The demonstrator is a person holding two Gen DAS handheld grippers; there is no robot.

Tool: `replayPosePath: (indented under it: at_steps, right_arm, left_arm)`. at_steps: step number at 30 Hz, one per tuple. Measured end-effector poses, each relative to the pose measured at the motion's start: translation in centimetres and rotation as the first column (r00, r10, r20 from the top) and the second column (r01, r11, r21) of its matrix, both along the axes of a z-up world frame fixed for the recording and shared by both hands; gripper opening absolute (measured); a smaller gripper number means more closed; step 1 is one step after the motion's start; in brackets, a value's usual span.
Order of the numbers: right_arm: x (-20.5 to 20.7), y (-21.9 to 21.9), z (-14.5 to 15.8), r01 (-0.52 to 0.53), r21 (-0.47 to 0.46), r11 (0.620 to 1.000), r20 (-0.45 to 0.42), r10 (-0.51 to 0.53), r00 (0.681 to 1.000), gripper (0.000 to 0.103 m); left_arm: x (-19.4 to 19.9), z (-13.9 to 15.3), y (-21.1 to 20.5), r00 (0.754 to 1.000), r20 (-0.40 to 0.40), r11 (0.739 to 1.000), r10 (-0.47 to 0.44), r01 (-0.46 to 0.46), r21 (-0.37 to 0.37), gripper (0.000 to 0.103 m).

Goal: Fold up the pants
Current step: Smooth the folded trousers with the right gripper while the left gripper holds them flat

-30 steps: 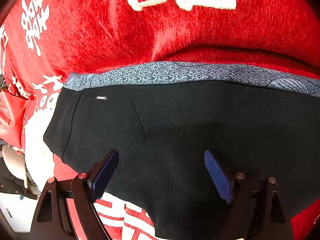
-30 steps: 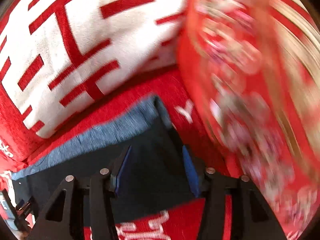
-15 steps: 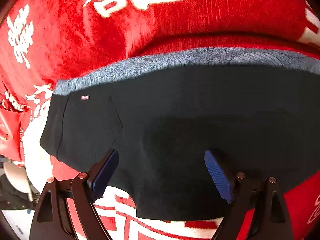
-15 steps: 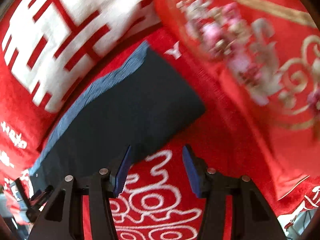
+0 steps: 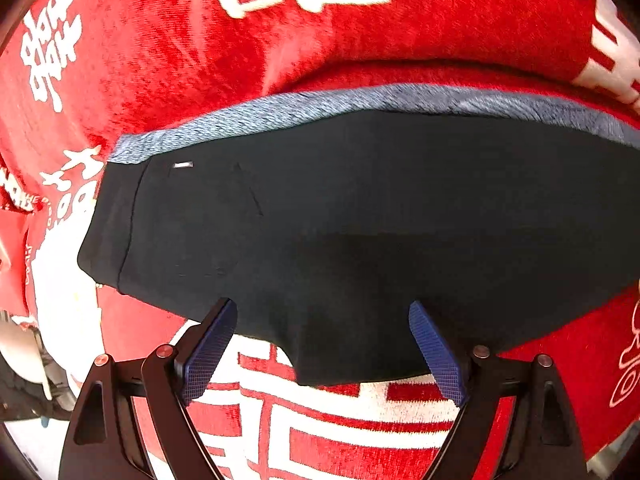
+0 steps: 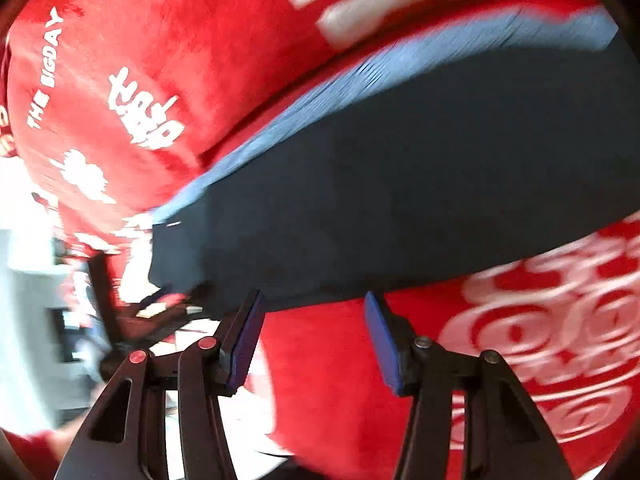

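folded black pants lying crosswise, grey waistband far edge

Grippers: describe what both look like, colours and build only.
The left gripper and the right gripper match: black angular plastic finger frames with triangular cut-outs, round metallic pivot pins tinted red on some, and flat blue pads with a fine grid texture. No cables or sleeves show.

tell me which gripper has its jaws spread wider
The left gripper: its blue pads stand far apart over the dark pants. The right gripper is open too, but narrower.
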State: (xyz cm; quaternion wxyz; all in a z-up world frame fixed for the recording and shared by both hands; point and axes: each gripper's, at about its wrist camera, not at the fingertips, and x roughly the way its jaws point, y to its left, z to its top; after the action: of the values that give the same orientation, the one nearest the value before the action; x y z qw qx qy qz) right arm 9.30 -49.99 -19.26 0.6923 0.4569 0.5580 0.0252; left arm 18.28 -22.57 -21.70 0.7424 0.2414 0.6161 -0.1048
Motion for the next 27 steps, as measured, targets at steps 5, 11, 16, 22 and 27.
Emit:
replayPosePath:
  at_steps: [5, 11, 16, 22, 27]
  right_arm:
    - [3.2, 0.8, -4.9, 0.075, 0.117, 0.990, -0.052, -0.069, 0.996, 0.056]
    - [2.0, -0.1, -6.9, 0.183, 0.128, 0.975, -0.136, -0.165, 0.977, 0.009]
    - [1.2, 1.4, -4.4, -0.014, -0.026, 1.000, -0.155, 0.009, 0.988, 0.011]
    - [1.1, -2.5, 1.0, -0.024, -0.318, 0.948, -0.045, 0.010, 0.999, 0.069]
    - [1.6, -6.4, 1.2, 0.016, -0.396, 0.918, -0.038, -0.034, 0.999, 0.069]
  left_arm:
    - [-0.2, -0.9, 0.4, 1.000, -0.009, 0.999, 0.030, -0.030, -0.018, 0.089]
    - [-0.1, -1.5, 0.8, 0.999, -0.020, 0.999, 0.033, -0.034, -0.036, 0.089]
    - [0.4, -1.5, 1.1, 1.000, -0.016, 1.000, 0.018, -0.018, -0.021, 0.089]
    - [1.3, 0.5, -0.4, 1.000, 0.018, 0.998, 0.008, -0.007, -0.060, 0.089]
    - [1.1, 0.1, -2.0, 0.999, 0.039, 0.998, -0.001, 0.003, -0.055, 0.089]
